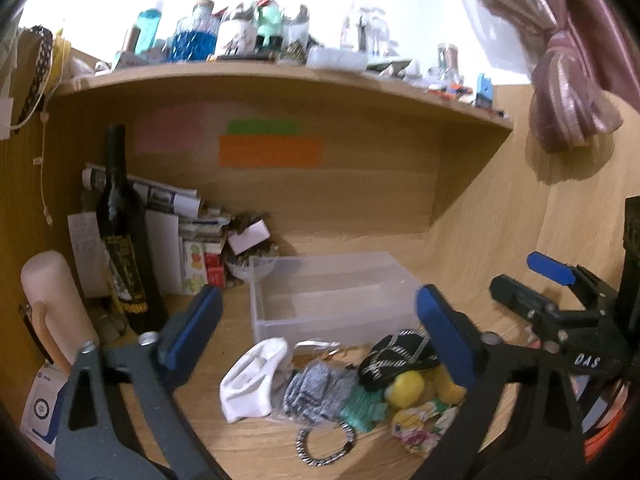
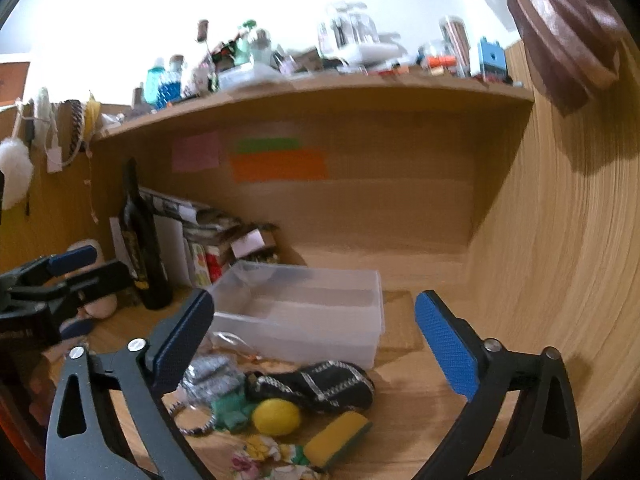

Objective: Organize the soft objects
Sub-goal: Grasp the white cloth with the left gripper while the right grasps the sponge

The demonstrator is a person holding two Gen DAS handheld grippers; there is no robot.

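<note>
A pile of soft things lies on the wooden desk in front of a clear plastic bin [image 1: 332,300] [image 2: 304,320]: a white cloth [image 1: 256,384], a grey knitted piece [image 1: 316,388] [image 2: 212,380], a black patterned pouch [image 1: 396,356] [image 2: 316,386], a yellow ball [image 1: 406,389] [image 2: 276,417], a green cloth [image 1: 362,408] [image 2: 230,410], a floral cloth [image 1: 424,424] [image 2: 264,458], a yellow-green sponge [image 2: 338,438] and a striped hair band [image 1: 326,446]. My left gripper [image 1: 320,340] is open above the pile. My right gripper [image 2: 316,348] is open above it too, and shows in the left wrist view [image 1: 532,280].
A dark bottle [image 1: 120,240] [image 2: 142,248], papers and small boxes [image 1: 192,248] stand at the desk's back left. A cream cylinder [image 1: 52,300] is at the far left. A cluttered shelf [image 1: 280,76] runs overhead. A pink curtain [image 1: 568,80] hangs at the right.
</note>
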